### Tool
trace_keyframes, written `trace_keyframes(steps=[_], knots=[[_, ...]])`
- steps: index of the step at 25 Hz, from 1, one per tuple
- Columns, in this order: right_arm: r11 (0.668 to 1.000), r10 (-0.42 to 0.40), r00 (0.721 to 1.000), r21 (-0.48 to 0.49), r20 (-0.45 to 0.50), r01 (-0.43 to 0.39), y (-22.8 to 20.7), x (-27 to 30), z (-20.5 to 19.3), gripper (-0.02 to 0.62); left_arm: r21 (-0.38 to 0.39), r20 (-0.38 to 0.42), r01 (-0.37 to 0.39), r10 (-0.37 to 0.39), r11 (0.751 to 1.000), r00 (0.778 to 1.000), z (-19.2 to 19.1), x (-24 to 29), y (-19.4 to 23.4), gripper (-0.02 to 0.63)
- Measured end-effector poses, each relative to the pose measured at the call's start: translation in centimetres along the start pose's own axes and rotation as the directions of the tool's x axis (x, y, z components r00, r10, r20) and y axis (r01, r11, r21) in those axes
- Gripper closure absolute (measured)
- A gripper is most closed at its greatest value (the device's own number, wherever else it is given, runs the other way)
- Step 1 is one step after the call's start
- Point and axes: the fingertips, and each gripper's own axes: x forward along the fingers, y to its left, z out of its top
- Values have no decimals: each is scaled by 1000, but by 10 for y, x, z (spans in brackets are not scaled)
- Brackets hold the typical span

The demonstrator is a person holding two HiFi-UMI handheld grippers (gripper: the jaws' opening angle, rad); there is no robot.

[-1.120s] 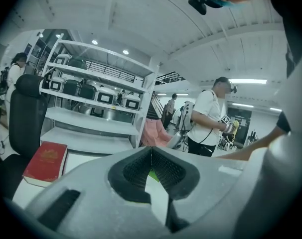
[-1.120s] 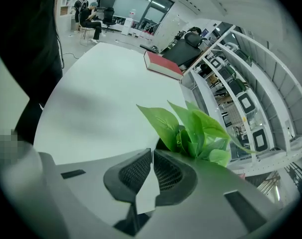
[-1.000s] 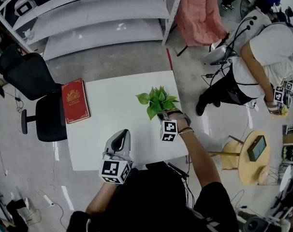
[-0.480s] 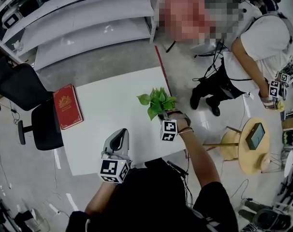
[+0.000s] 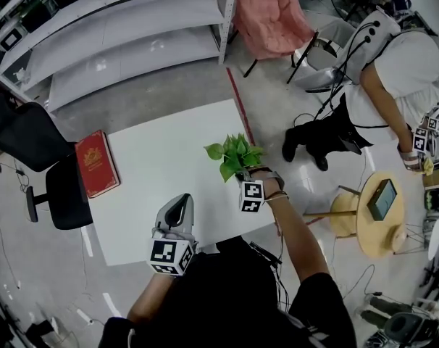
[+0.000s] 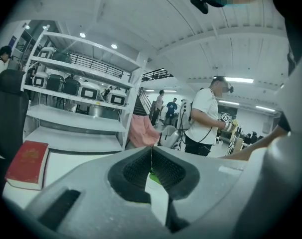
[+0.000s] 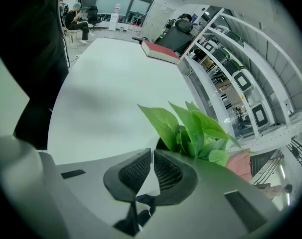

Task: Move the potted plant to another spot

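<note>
Head view: the potted plant [image 5: 235, 153] stands on the white table [image 5: 154, 187] at its right side, close to the right edge. The right gripper [image 5: 245, 174] reaches it from the near side, its tips under the leaves. In the right gripper view the jaws of the right gripper [image 7: 153, 156] are drawn in to a thin gap, pinched on the white rim of the pot, with the potted plant's [image 7: 191, 128] green leaves rising just beyond them. The left gripper [image 5: 180, 201] hovers over the near part of the table, left of the plant and well apart from it; in the left gripper view its jaws [image 6: 151, 153] are pressed together with nothing between them. A red book [image 5: 96, 163] lies at the table's far left edge.
</note>
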Motion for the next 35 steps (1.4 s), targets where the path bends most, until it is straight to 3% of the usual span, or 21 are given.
trace_keyframes(steps=[17, 35], knots=[[998, 4, 1000, -57, 5, -3, 10, 7, -1, 569, -10, -7, -30, 30, 999, 1000, -6, -2, -12, 589], [997, -82, 997, 11, -7, 82, 12, -11, 2, 568, -12, 15, -27, 27, 1000, 1000, -8, -24, -15, 589]])
